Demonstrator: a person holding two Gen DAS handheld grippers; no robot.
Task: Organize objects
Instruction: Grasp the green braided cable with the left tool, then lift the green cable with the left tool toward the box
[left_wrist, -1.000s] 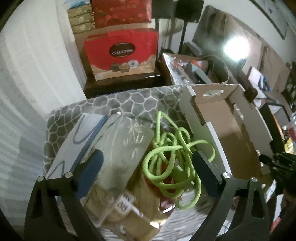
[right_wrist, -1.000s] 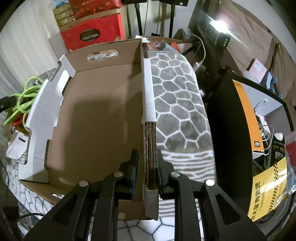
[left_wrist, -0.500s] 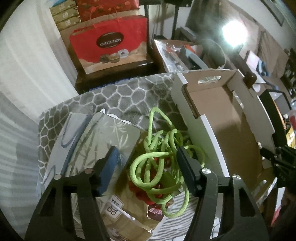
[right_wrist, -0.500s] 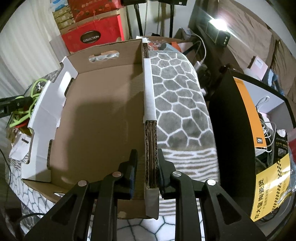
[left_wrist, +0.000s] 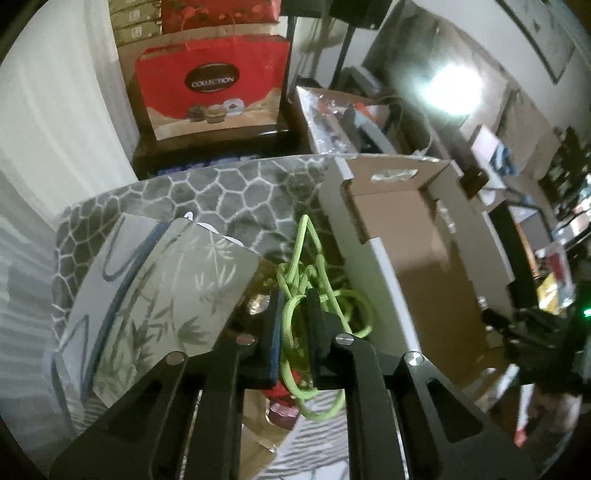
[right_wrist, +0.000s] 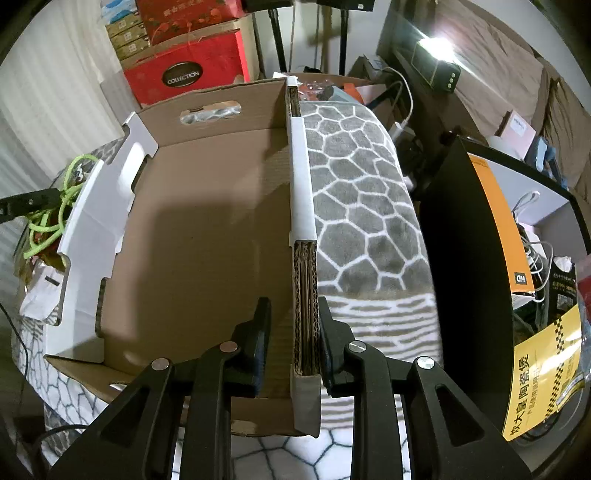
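Note:
A tangled bright green cord (left_wrist: 325, 291) lies on the grey honeycomb blanket (left_wrist: 236, 192), just left of an open cardboard box (left_wrist: 424, 258). My left gripper (left_wrist: 295, 314) is shut on the green cord, strands pinched between its fingers. The cord also shows at the left of the right wrist view (right_wrist: 48, 218). My right gripper (right_wrist: 291, 328) is shut on the right wall of the cardboard box (right_wrist: 304, 295), one finger inside and one outside. The box floor (right_wrist: 207, 251) holds nothing.
A grey bamboo-print bag (left_wrist: 177, 295) and a white bag with blue handles (left_wrist: 110, 258) lie left of the cord. Red and brown packets (left_wrist: 280, 402) lie under it. A red COLLECTION bag (left_wrist: 210, 85) stands behind. A black and orange box (right_wrist: 491, 236) stands right of the blanket.
My left gripper moved forward over the green cord and its fingers closed from wide open onto the strands. My right gripper kept its hold on the box wall.

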